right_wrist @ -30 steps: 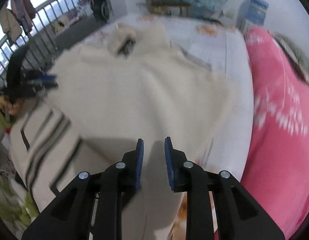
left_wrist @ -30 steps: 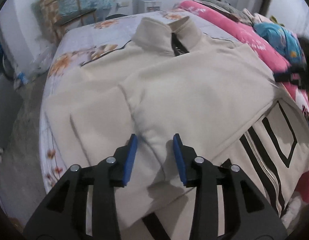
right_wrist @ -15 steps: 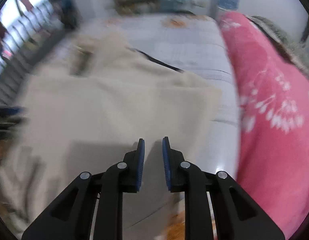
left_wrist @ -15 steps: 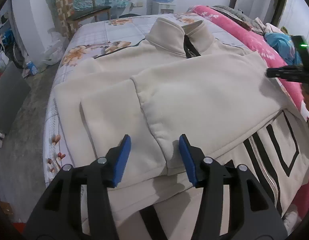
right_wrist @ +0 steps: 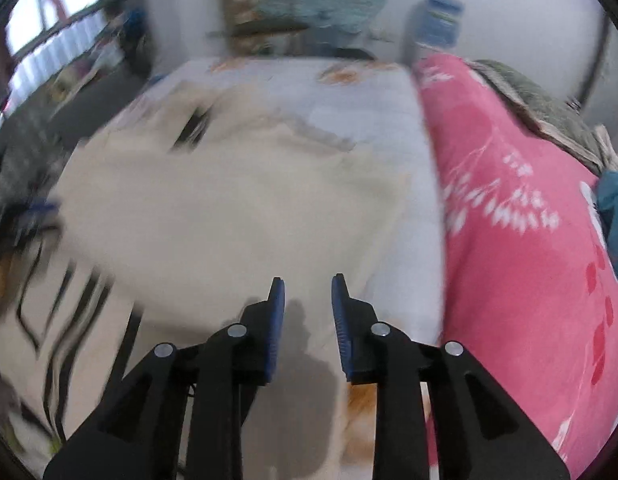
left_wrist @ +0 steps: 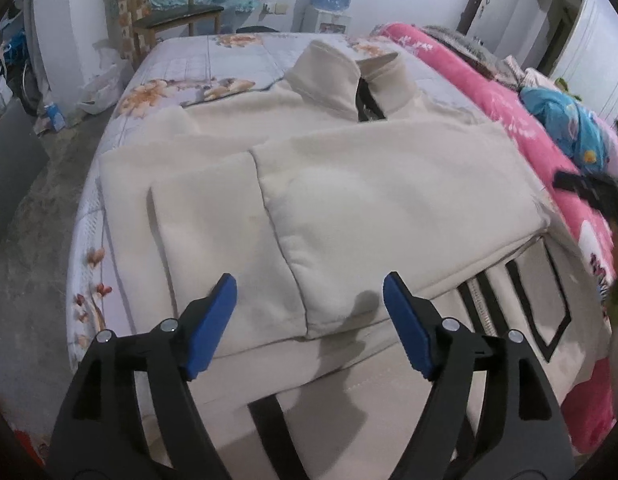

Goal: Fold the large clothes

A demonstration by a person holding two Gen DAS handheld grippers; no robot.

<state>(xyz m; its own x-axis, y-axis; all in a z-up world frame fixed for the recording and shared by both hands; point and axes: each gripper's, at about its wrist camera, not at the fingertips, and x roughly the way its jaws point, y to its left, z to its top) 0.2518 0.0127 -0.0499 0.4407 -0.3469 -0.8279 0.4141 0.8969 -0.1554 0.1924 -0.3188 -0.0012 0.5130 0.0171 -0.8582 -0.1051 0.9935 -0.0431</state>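
Jacket: the cream jacket (left_wrist: 349,200) lay spread on the bed (left_wrist: 197,68), collar far, striped hem near, both sleeves folded across the chest.
Left hand-held gripper (left_wrist: 309,304): spread wide and empty, poised just above the near sleeve cuff.
Right hand-held gripper (right_wrist: 308,312): slightly parted, gripping nothing, over the jacket's right edge beside the pink blanket (right_wrist: 529,240).
Key relation: the long axis ran near to far; the hem lay nearest both grippers, likely next to lift toward the collar.
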